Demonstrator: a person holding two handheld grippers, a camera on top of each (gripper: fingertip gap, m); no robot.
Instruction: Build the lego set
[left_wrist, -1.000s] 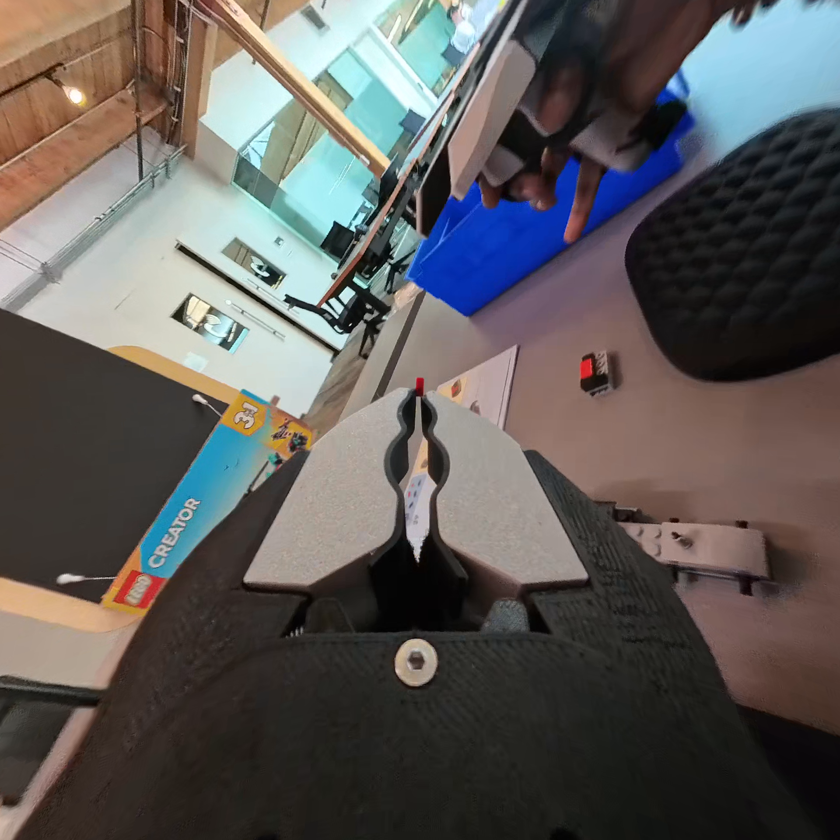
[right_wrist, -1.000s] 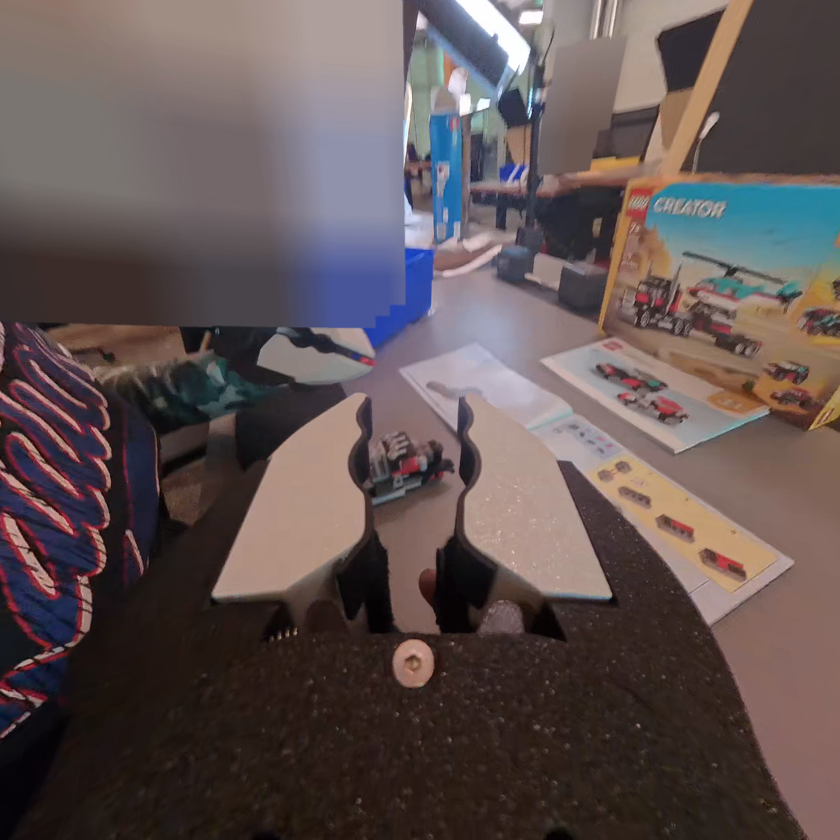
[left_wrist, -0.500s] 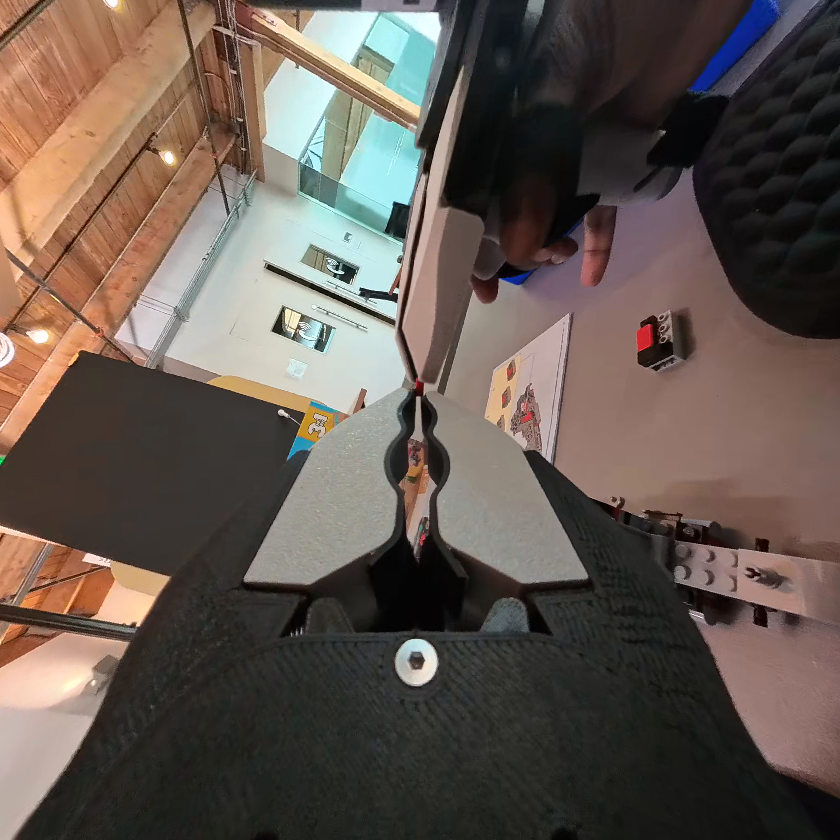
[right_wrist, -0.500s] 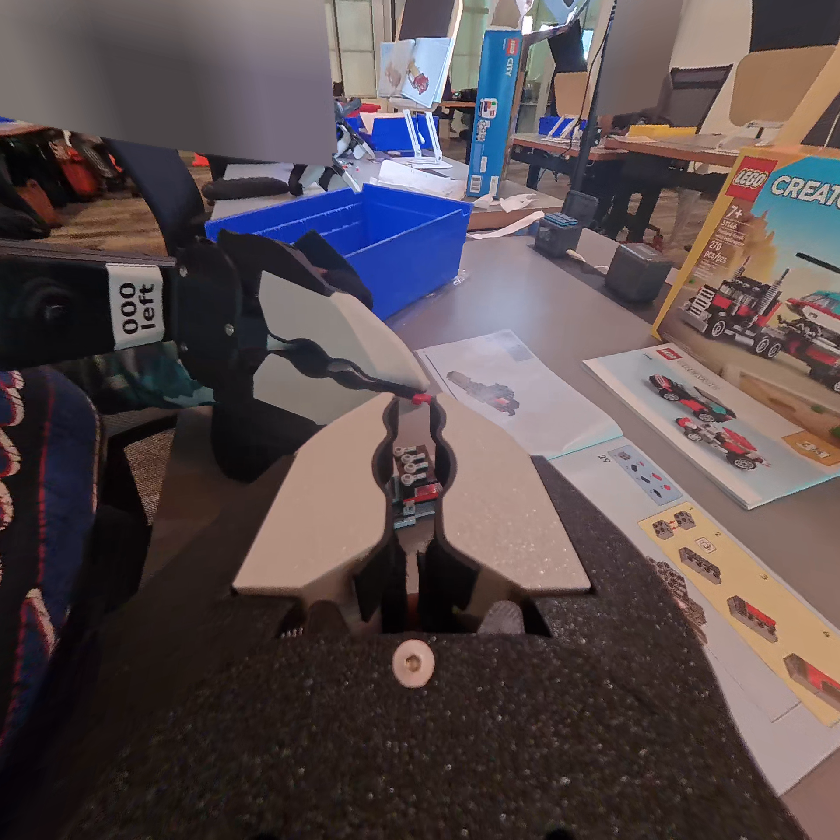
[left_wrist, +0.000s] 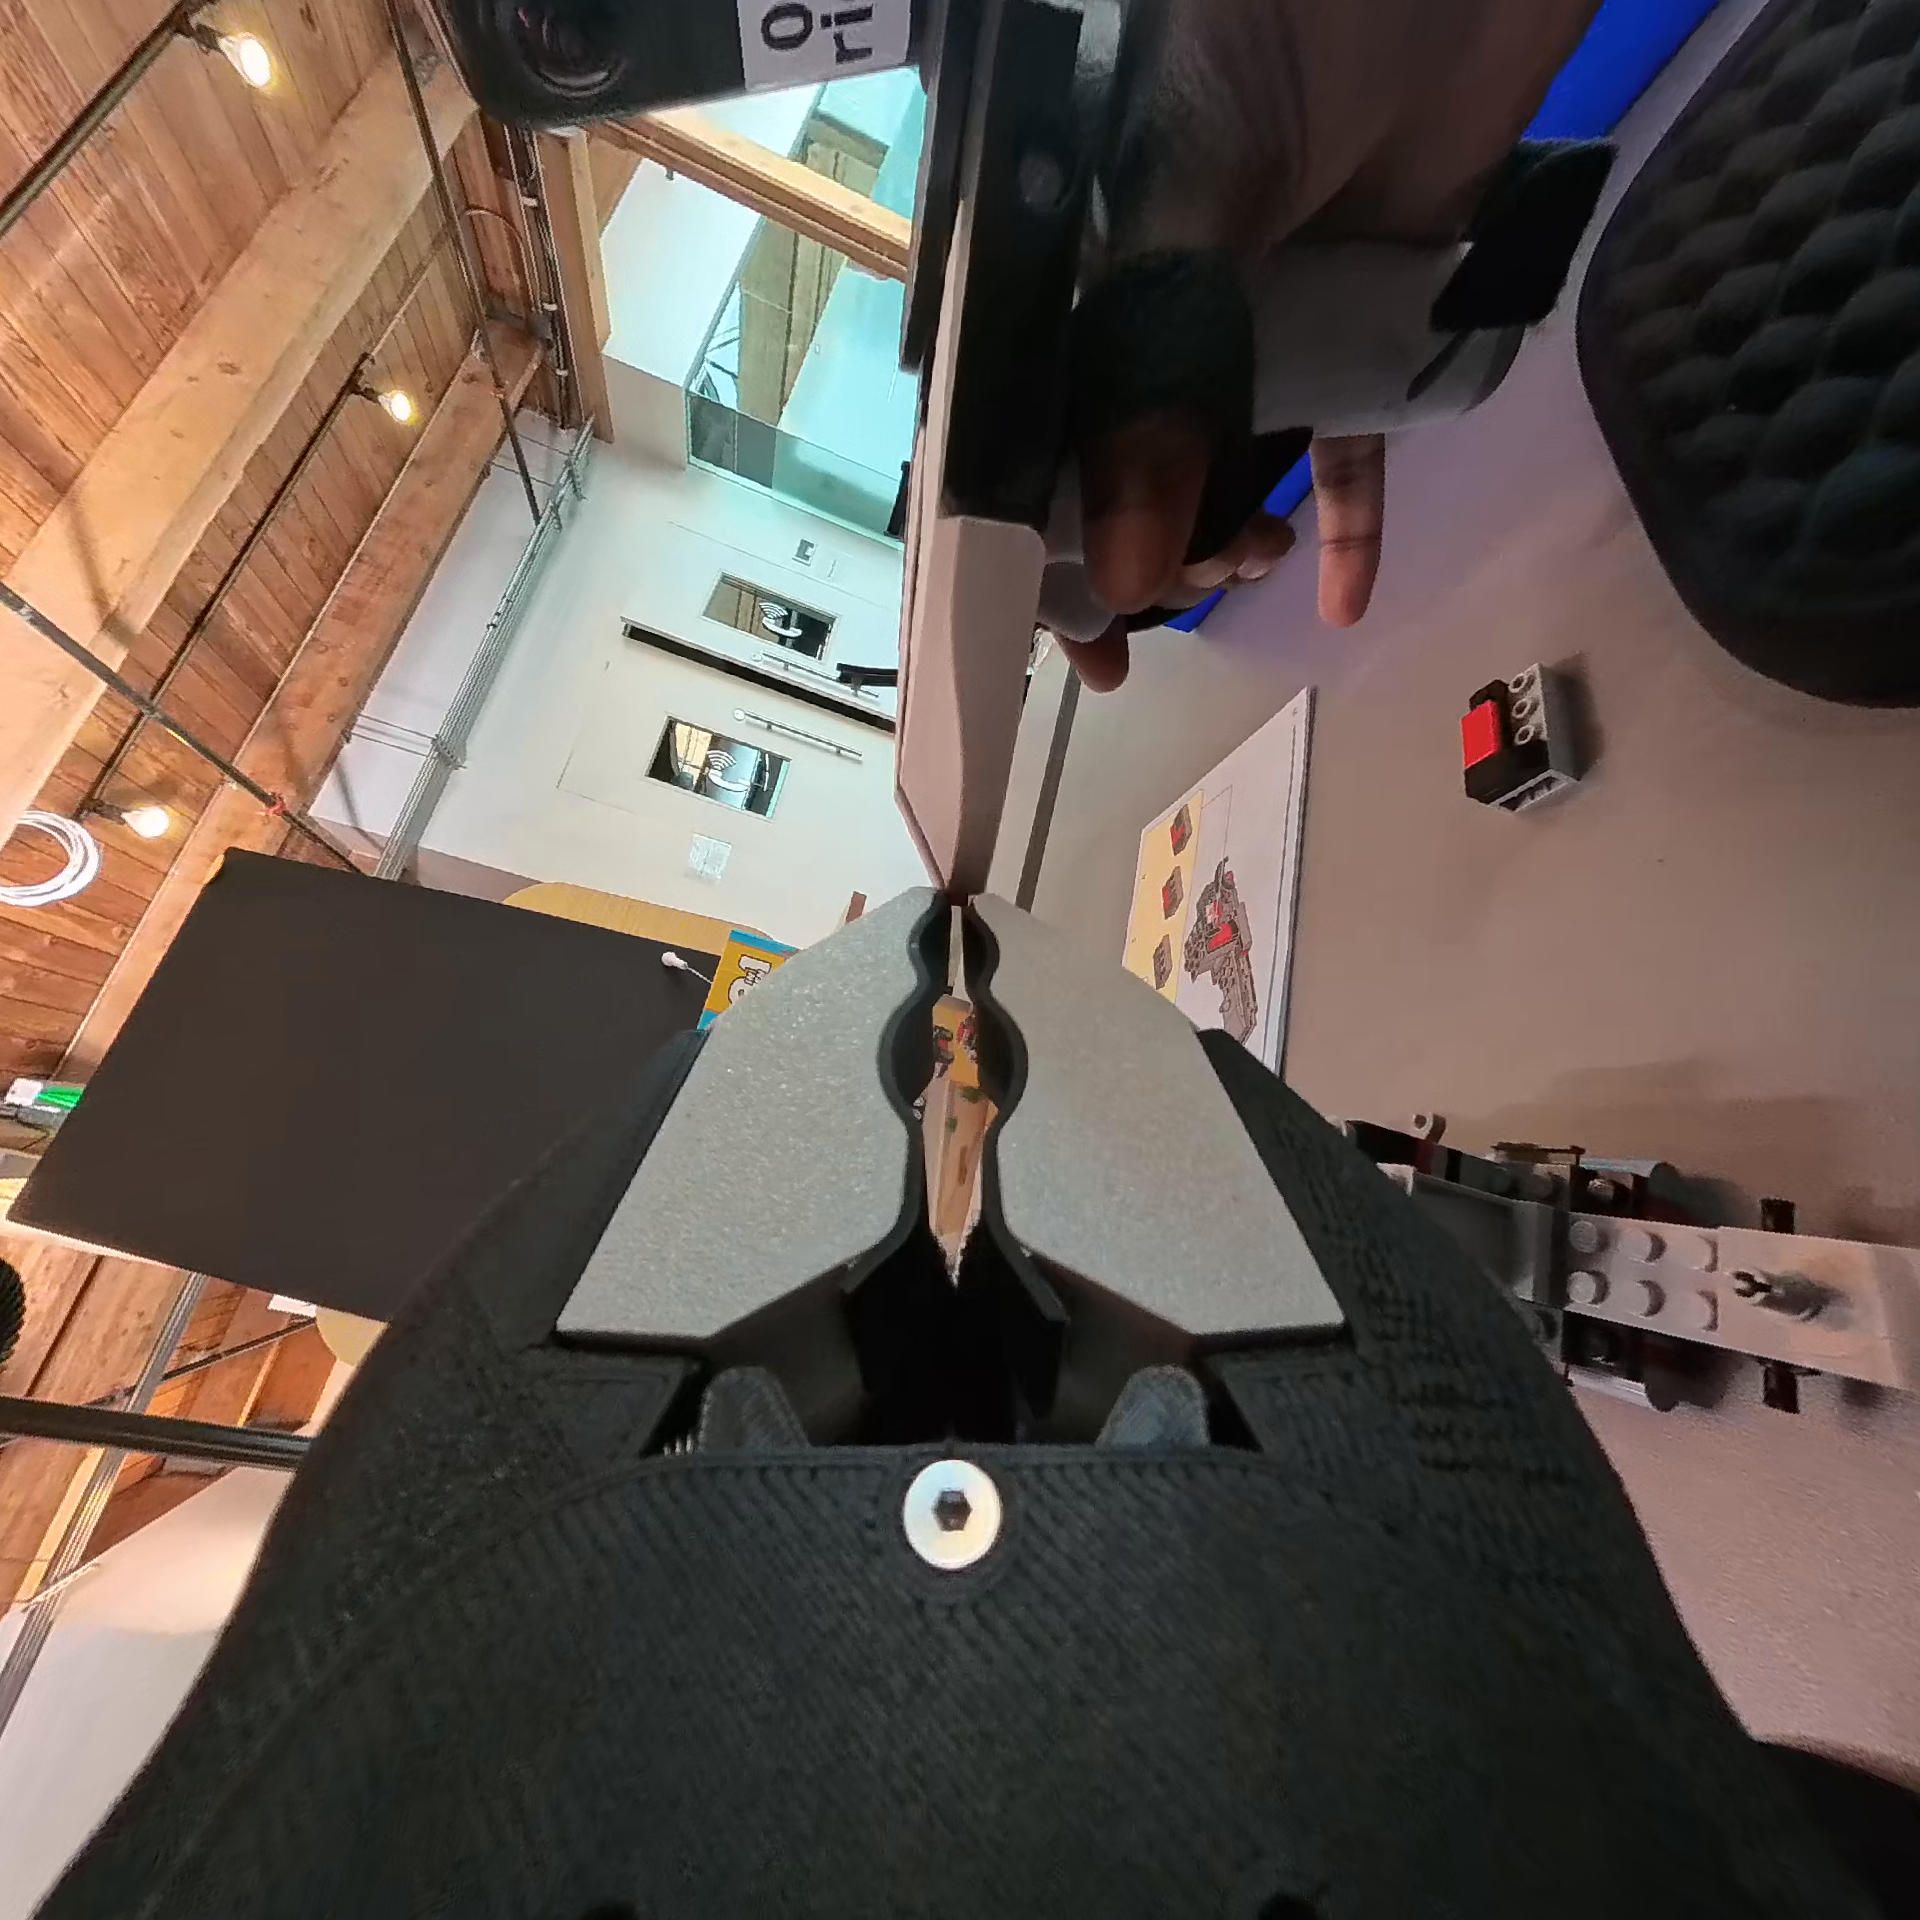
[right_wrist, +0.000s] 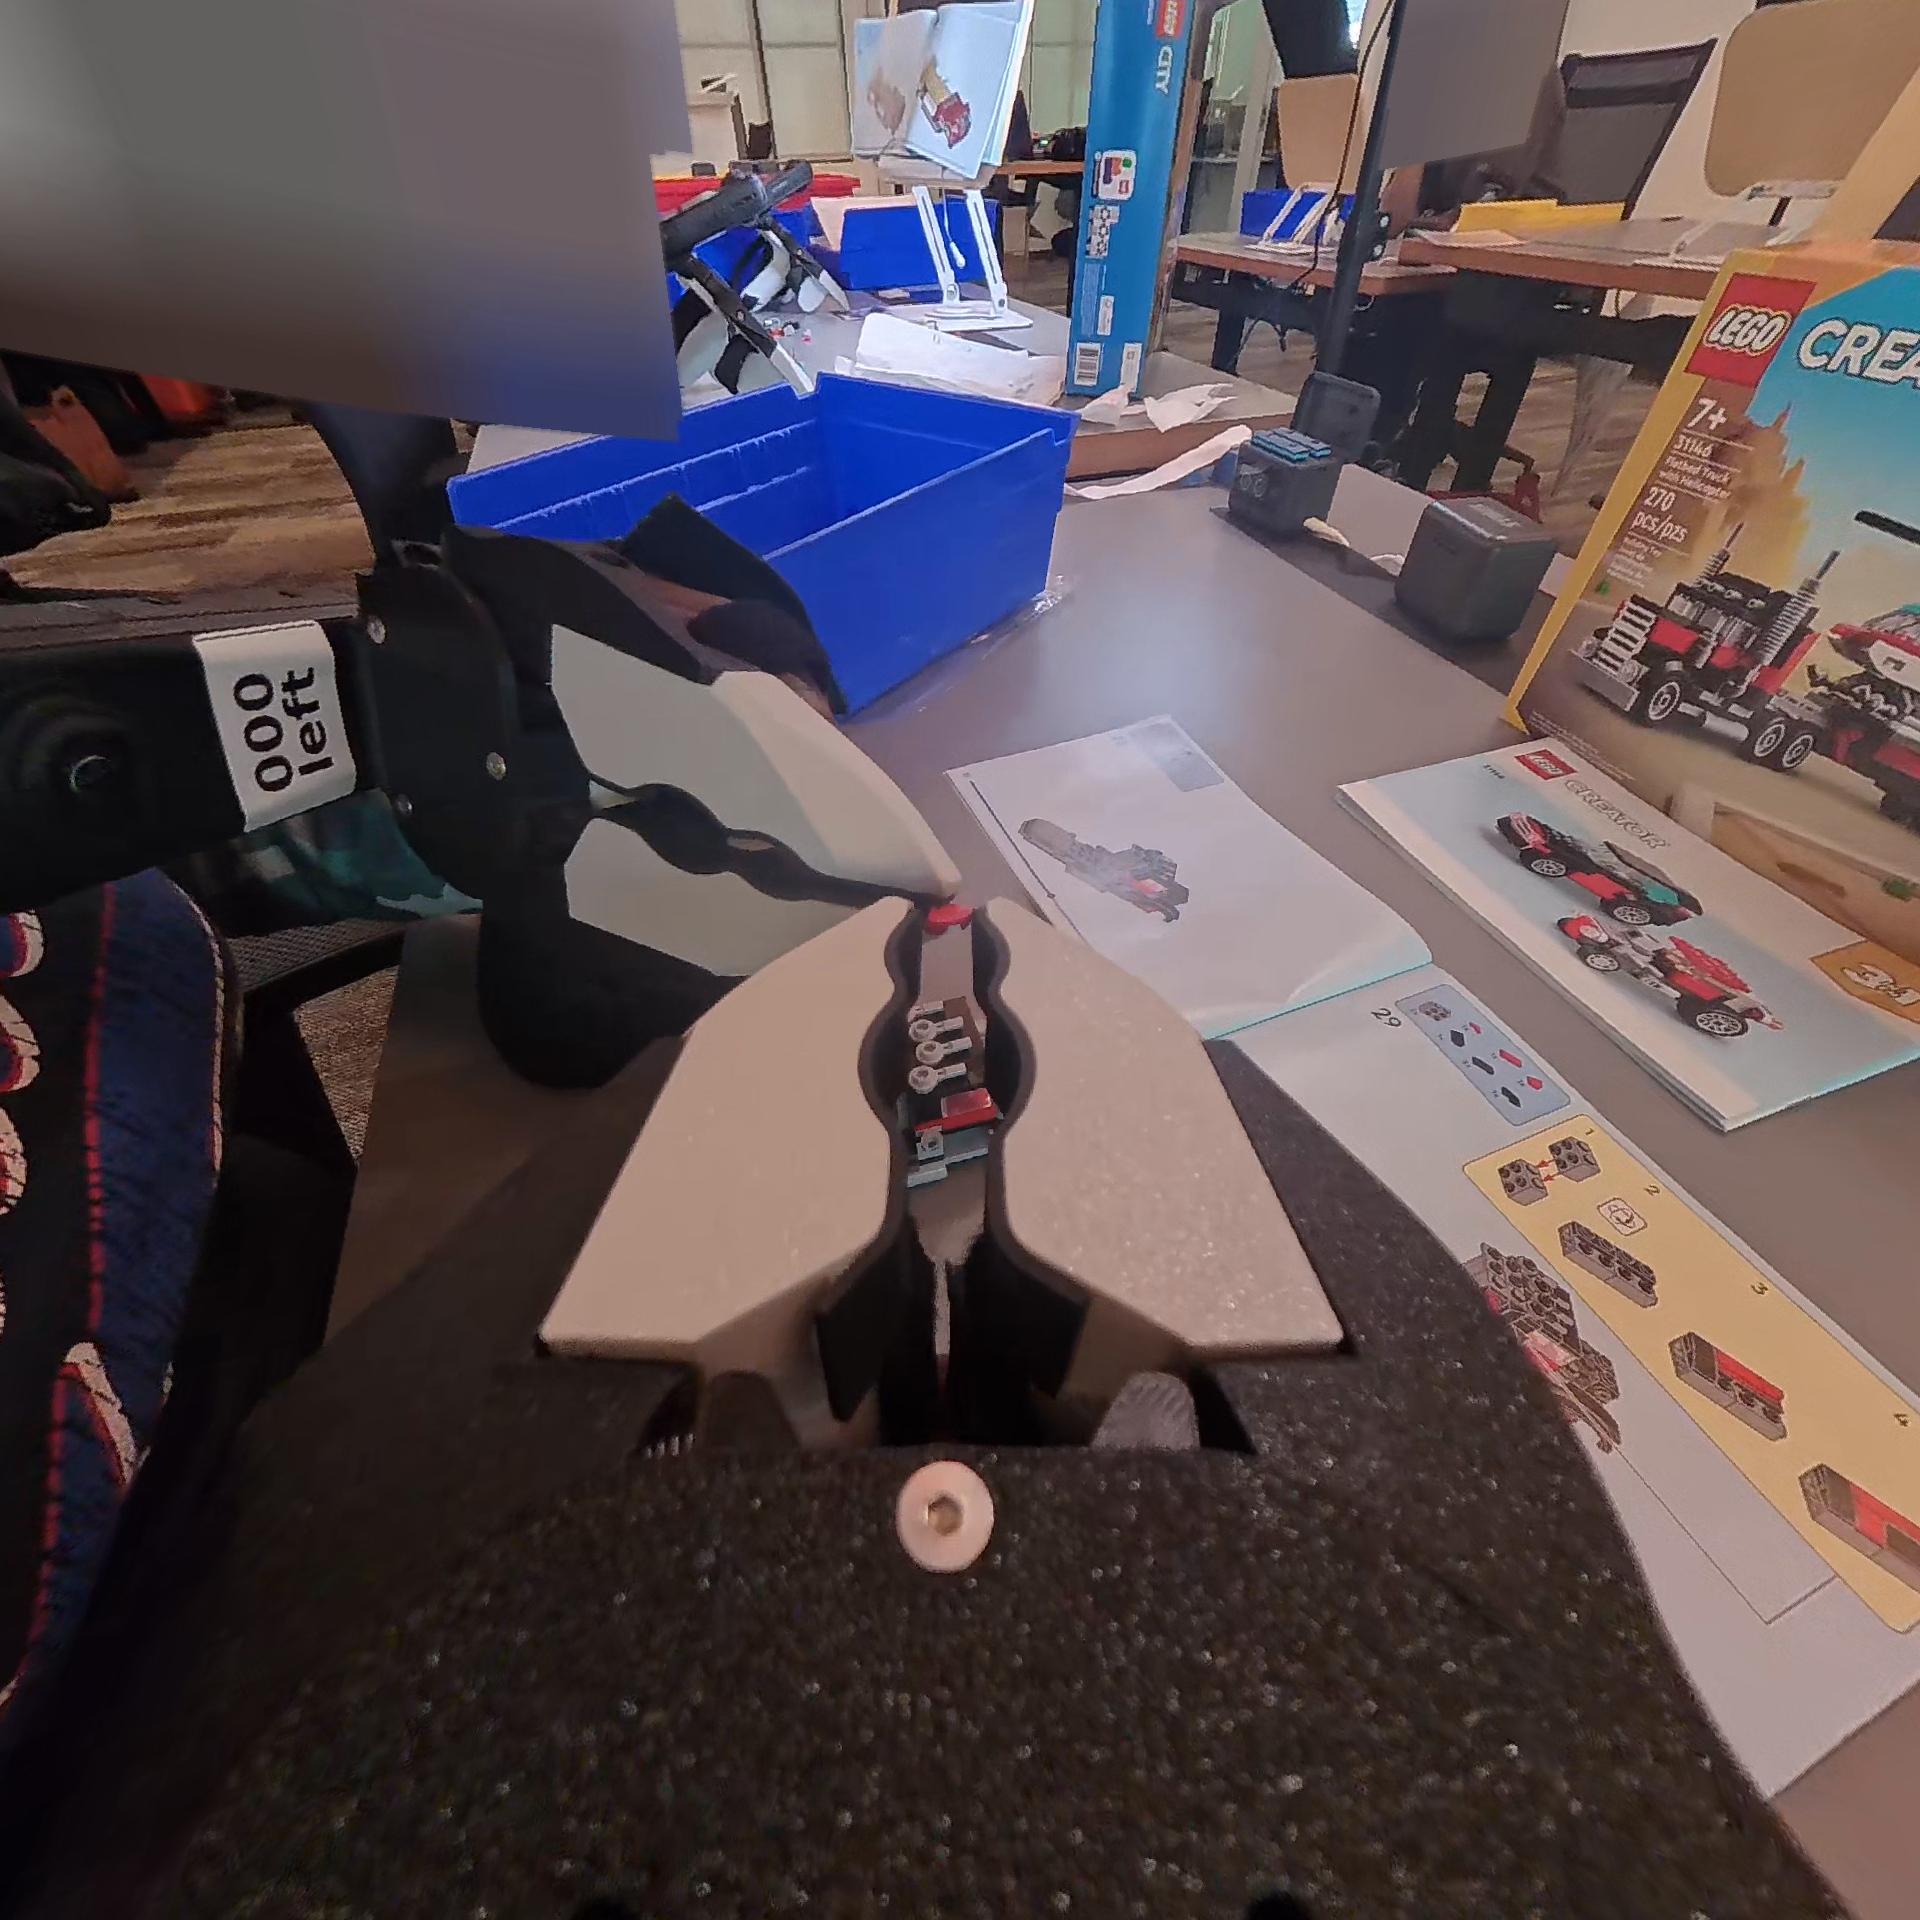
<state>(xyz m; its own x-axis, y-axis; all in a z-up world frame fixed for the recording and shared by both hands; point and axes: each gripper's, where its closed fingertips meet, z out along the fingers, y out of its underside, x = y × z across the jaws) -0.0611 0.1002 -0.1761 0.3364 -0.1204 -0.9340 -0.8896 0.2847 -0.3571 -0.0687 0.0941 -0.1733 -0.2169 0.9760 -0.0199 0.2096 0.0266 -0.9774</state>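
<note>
Your 2 grippers meet tip to tip in the air above the table (right_wrist: 1195, 644), with a tiny red piece (right_wrist: 948, 915) between them. Your right gripper (right_wrist: 948, 920) is clenched on that piece at its very tips. Your left gripper (left_wrist: 954, 906) looks pinched down to a thin slit, touching the same piece, but you cannot tell from either view whether it grips the piece or only rests against it.

The danger is the handover. The piece is very small and held only at the tips, so if 1 gripper lets go before the other has a firm hold, or if you twist while both clamp, it may pop out and bounce away, perhaps off the table edge.

The half-built truck (right_wrist: 945, 1101) sits on the table below your right gripper, and a small red and grey block (left_wrist: 1517, 740) lies apart. Line up with the open instruction booklet (right_wrist: 1558, 1195) before pressing down; a tilted press could knock loose parts already fitted.
</note>
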